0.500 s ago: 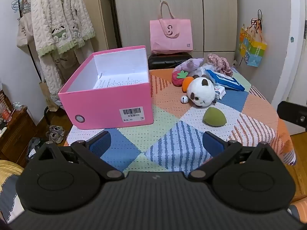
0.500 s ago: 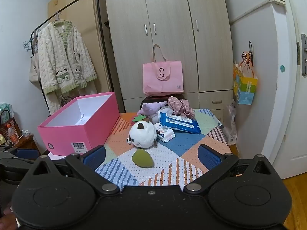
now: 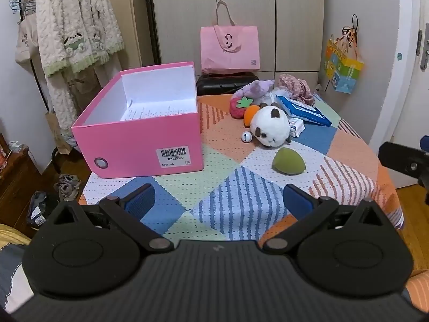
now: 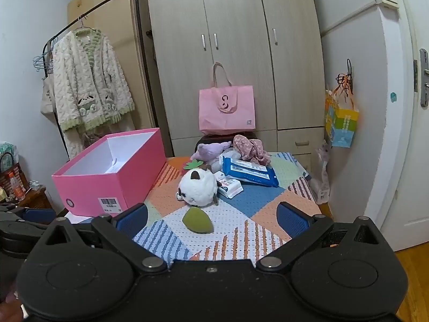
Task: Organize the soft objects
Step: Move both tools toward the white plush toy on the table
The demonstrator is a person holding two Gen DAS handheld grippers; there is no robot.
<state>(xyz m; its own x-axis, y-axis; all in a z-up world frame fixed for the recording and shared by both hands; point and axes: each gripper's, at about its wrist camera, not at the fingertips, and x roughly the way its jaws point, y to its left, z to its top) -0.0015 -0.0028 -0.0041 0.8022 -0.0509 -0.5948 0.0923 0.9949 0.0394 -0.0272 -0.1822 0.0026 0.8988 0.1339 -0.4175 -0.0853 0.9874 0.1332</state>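
Plush panda (image 3: 270,126), round and fuzzy, lay at table (image 3: 187,187) centre; smooth green egg-shaped sponge (image 3: 288,160) at its 5 o'clock, rigid pink box (image 3: 139,145) at 9. Both grippers (image 3: 218,197) (image 4: 211,216) hovered, jaws apart.

Bare cloth (image 3: 228,185) before pink box (image 3: 144,142)

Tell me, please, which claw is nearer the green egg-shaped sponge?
Right. The right claw frames the green egg-shaped sponge just ahead; the left claw sits farther back, leftward.

Even indoor light, sharp, fisheye-bent edges.
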